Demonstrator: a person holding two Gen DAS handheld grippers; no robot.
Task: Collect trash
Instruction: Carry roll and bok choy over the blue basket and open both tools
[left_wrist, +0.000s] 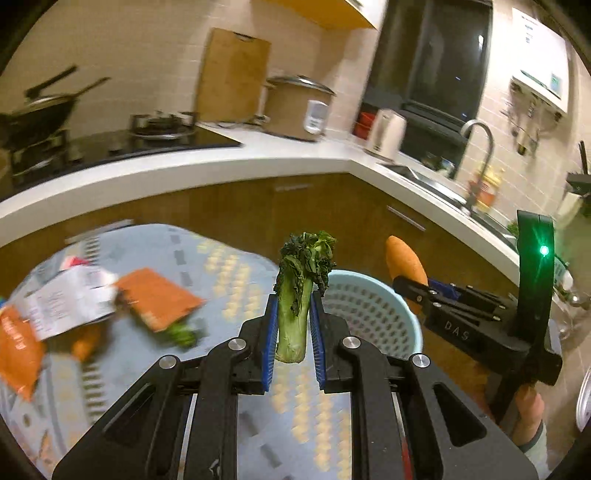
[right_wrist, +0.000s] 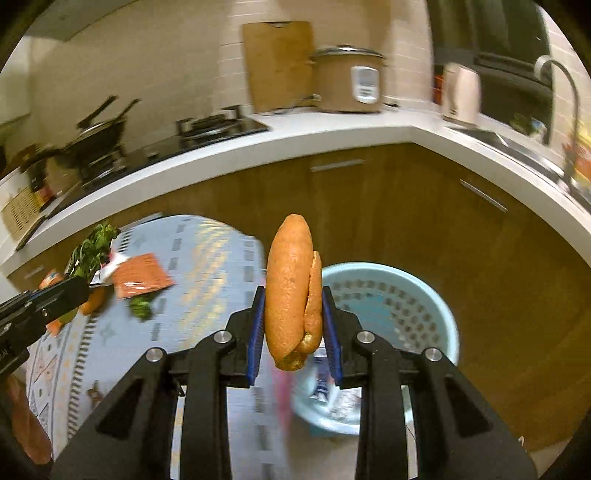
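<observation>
The patterned table is carrying orange packets and paper scraps, with the pale blue perforated basket sitting just beside its edge. The right gripper is pinching a split bread roll upright between narrowly set blue pads, above the basket's near rim. The left gripper is clamping a wilted green vegetable stalk upright, near the basket.
</observation>
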